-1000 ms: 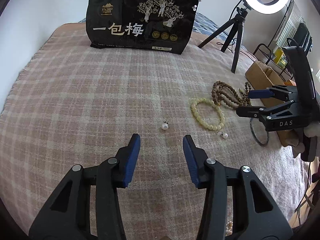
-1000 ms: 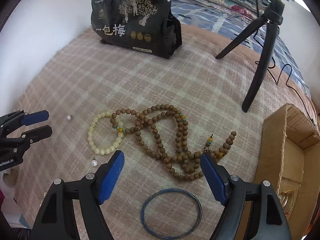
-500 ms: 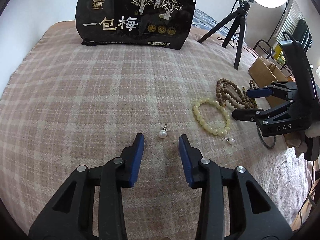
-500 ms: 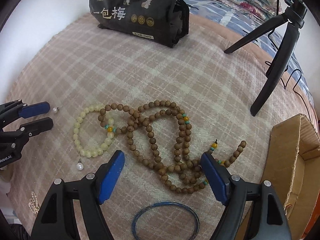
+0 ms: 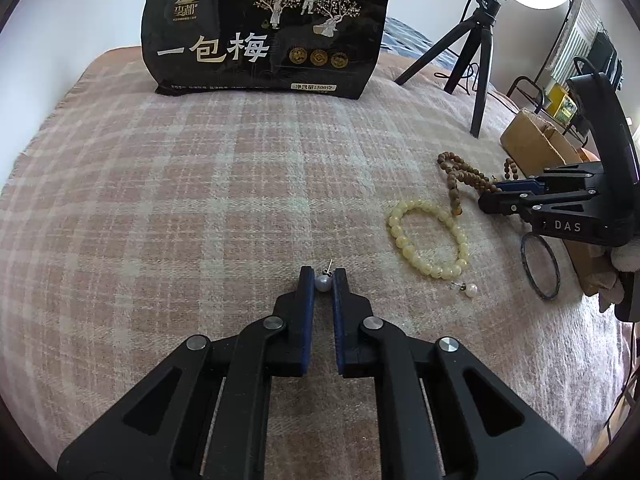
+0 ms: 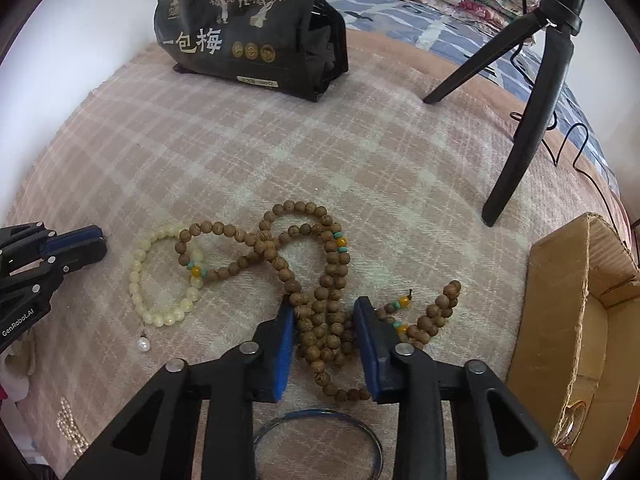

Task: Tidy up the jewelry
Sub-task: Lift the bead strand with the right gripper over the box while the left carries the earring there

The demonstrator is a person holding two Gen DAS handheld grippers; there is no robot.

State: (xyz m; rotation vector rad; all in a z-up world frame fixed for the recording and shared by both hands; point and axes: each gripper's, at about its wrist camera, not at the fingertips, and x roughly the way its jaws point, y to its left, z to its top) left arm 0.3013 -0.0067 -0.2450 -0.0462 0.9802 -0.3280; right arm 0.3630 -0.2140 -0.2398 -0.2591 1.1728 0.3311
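Pearl earring (image 5: 323, 282), tiny, light and slippery, sat on the bed's blanket (image 5: 200, 200), pinched by the left tongs (image 5: 323, 280). Right tongs (image 6: 325, 320) were closing around the limp wooden bead strand (image 6: 320, 320).

The left tool (image 5: 323, 280) is black plastic with triangular cut-outs, round silver screws at its pivots and blue pads (image 5: 308, 300); white "GenRobot.AI" lettering marks its side. The right tool (image 6: 325, 320) matches, with brighter blue pads (image 6: 285, 344), "DAS" printed white and a curved black handle.
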